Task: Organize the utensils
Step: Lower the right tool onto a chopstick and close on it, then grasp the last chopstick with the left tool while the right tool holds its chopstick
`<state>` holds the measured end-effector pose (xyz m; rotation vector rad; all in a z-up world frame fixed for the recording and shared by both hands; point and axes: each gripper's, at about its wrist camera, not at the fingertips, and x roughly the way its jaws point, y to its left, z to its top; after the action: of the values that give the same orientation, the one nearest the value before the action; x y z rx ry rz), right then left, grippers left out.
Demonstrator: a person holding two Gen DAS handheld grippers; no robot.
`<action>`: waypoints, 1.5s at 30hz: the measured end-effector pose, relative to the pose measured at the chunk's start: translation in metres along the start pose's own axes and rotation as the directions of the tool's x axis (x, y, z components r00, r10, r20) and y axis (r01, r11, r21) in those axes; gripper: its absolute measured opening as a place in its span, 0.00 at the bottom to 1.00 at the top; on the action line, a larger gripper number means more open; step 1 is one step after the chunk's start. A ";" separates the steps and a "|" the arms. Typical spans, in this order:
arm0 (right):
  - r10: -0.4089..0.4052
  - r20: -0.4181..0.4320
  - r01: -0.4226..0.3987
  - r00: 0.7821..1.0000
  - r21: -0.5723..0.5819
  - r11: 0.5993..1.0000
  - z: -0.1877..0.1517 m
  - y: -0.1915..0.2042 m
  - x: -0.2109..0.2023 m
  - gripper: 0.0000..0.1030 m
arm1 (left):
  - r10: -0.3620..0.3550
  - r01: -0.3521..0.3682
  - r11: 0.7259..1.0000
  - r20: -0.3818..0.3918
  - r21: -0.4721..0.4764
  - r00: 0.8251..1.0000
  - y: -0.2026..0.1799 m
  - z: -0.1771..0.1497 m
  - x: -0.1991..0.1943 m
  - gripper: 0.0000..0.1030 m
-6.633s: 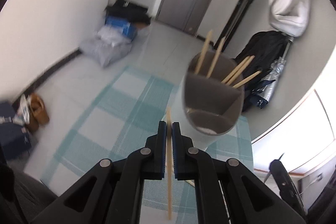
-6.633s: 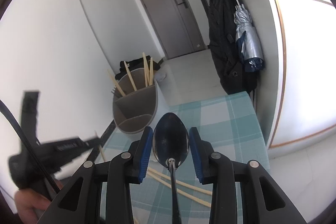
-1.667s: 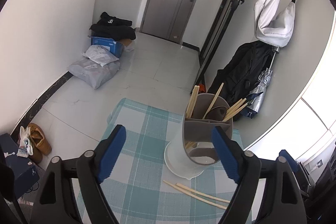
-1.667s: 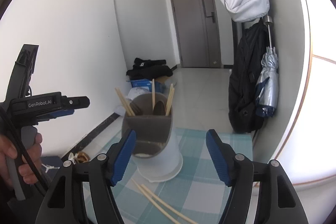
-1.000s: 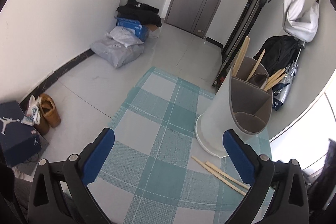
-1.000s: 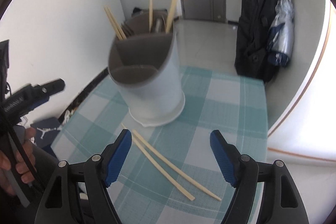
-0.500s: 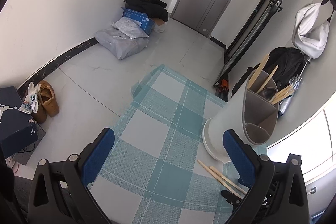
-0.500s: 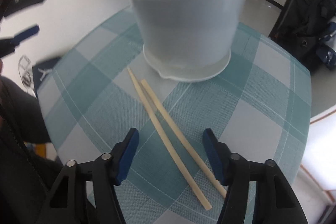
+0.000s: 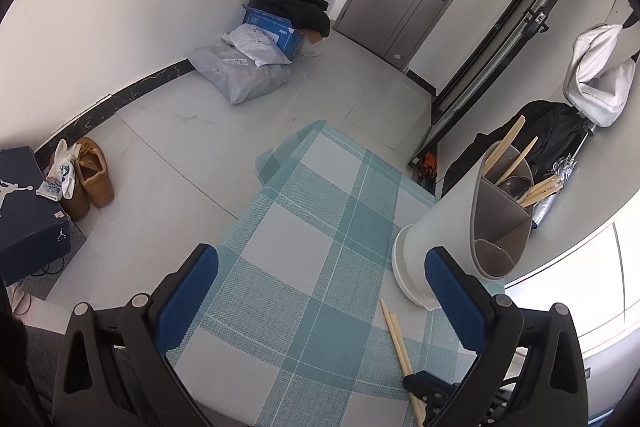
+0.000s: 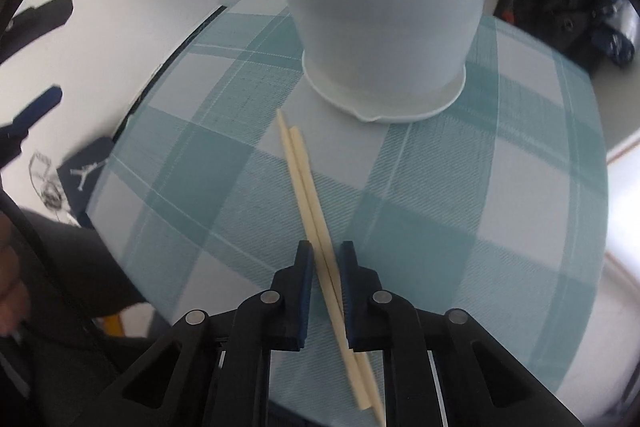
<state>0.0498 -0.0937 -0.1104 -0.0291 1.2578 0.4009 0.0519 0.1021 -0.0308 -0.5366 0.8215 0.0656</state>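
Two pale wooden chopsticks (image 10: 308, 195) lie side by side on the teal checked tablecloth (image 10: 460, 187), just in front of the white utensil holder (image 10: 384, 27). My right gripper (image 10: 325, 259) points steeply down with its jaws closing, and the blue pads meet the pair near its lower half. In the left wrist view the same chopsticks (image 9: 396, 335) run under the right gripper's black tip (image 9: 424, 383). The holder (image 9: 452, 227) contains several chopsticks and a spoon. My left gripper (image 9: 320, 291) hovers wide open over the cloth with nothing between its fingers.
The table's left edge drops to a grey floor with shoes (image 9: 90, 179), a dark shoebox (image 9: 24, 211) and bagged parcels (image 9: 244, 71). A black coat and umbrella (image 9: 556, 147) hang beyond the holder. The left gripper's blue pad (image 10: 38, 107) shows at the far left.
The right gripper dropped toward the table and its jaws narrowed from wide apart to closed around the two chopsticks. The left gripper drifted sideways, staying open.
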 end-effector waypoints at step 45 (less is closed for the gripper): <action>-0.014 0.106 0.030 0.994 -0.155 0.987 0.043 0.030 0.013 0.06 | 0.104 -0.104 0.995 -0.059 0.005 0.993 0.033 -0.003 0.013 0.98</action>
<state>0.0830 -0.0520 -0.1028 -0.1534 1.1196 0.4756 0.0505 0.1272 -0.0554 -0.4961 0.9074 0.1452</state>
